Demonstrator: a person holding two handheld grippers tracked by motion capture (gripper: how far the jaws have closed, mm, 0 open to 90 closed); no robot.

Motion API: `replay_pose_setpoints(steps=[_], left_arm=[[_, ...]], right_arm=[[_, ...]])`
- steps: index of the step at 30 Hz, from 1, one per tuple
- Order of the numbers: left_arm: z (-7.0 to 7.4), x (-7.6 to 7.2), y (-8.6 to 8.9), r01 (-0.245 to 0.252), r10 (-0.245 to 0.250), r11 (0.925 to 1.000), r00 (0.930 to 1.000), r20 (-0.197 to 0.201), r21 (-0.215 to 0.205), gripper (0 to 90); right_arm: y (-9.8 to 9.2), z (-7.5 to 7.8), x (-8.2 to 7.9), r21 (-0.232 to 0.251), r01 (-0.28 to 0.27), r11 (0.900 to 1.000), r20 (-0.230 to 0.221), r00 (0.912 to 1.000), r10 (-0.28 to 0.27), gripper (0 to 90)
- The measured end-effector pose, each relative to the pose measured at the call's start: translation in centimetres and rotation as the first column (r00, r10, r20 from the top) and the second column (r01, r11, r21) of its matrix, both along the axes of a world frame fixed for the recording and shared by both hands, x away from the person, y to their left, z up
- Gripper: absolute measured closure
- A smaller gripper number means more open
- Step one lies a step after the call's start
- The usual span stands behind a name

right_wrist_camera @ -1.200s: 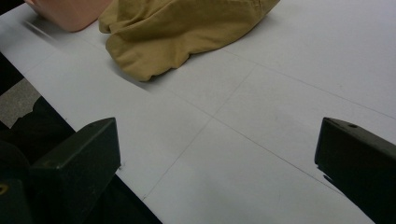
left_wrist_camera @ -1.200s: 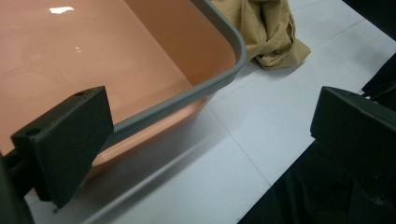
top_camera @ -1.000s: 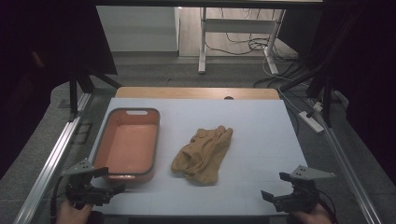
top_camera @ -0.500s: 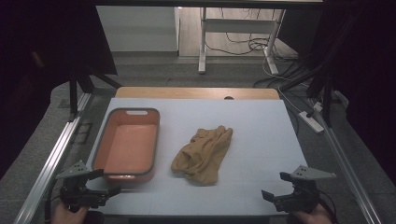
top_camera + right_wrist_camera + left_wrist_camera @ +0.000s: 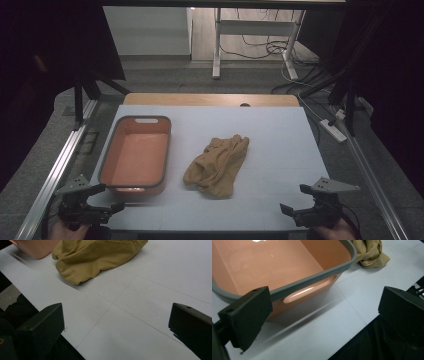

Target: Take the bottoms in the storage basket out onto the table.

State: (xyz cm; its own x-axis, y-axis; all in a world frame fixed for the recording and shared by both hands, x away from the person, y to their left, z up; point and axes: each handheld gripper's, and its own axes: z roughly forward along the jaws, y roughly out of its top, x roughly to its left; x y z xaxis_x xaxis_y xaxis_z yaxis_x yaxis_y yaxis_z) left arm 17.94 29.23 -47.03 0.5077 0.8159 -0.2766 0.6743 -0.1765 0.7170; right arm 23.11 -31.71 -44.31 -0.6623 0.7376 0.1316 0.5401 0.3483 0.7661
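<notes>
A crumpled tan cloth (image 5: 218,165) lies in the middle of the white table (image 5: 280,140). To its left stands an empty orange tub with a grey rim (image 5: 136,155). My left gripper (image 5: 102,210) hovers open at the table's front left corner, just before the tub's near wall (image 5: 309,290), with the cloth (image 5: 369,253) beyond it. At the front right corner my right gripper (image 5: 292,212) is open over bare table, its jaws wide apart and empty. The cloth (image 5: 97,257) lies ahead of it, with a corner of the tub (image 5: 37,247) behind.
An aluminium rail (image 5: 55,170) runs along the table's left side and another (image 5: 375,185) along the right. A wooden strip (image 5: 210,99) edges the far side. A power strip (image 5: 335,129) and cables lie on the floor at the right.
Both grippers have drawn back slightly toward the table's front edge. The left one also shifted a little left. The cloth and tub have not moved.
</notes>
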Motion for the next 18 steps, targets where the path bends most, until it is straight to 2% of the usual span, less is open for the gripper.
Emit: replay_pose_setpoints(steps=[7,13,18], left_arm=[[-0.08,-0.18,0.17,0.010,-0.009,0.9999,0.9999,-0.011,0.013,0.0],[-0.11,-0.33,-0.10,0.031,-0.029,0.9981,0.9991,-0.030,0.054,0.0],[-0.10,-0.22,-0.19,0.036,-0.034,0.9977,0.9988,-0.035,0.057,0.0]], right_arm=[[0.05,0.00,0.01,-0.003,0.000,1.000,0.002,1.0000,0.000,0.7],[0.11,0.00,0.02,-0.007,-0.002,1.000,0.002,1.0000,0.002,0.7],[0.18,-0.03,0.06,-0.013,-0.007,1.000,-0.002,1.0000,0.007,0.8]])
